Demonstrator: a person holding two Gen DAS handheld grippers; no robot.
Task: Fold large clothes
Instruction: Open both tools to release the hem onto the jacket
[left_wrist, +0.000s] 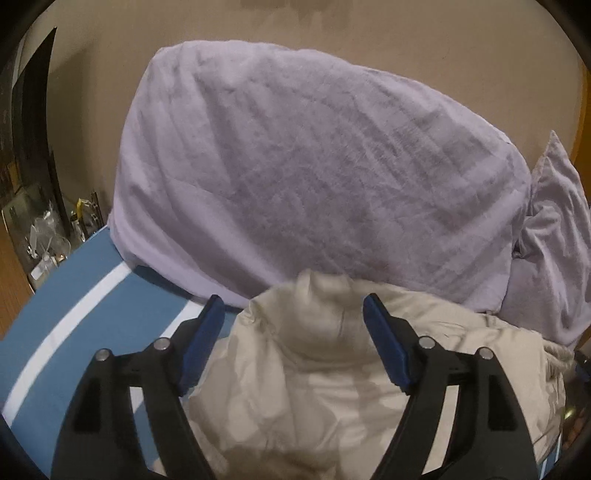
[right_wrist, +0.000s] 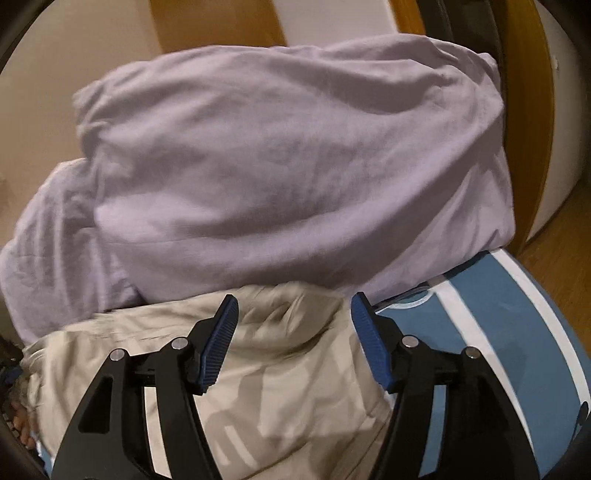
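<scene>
A cream-beige garment (left_wrist: 314, 369) lies crumpled on a blue bed sheet with white stripes (left_wrist: 74, 295). My left gripper (left_wrist: 293, 302) hangs just over the garment's raised fold, jaws wide apart, blue pads (left_wrist: 384, 339) clear of the cloth. The right wrist view shows the same beige garment (right_wrist: 288, 369) below my right gripper (right_wrist: 293, 304), which is open too; a ridge of the fabric rises between the fingers without being pinched. Nothing is held by either gripper.
A big lilac bedding bundle (left_wrist: 314, 166) fills the space right behind the garment; it appears as the lilac heap (right_wrist: 277, 166) in the right wrist view. Striped blue sheet (right_wrist: 480, 332) lies bare at the right, with wooden floor (right_wrist: 561, 240) beyond. Cluttered shelf items (left_wrist: 44, 236) stand at far left.
</scene>
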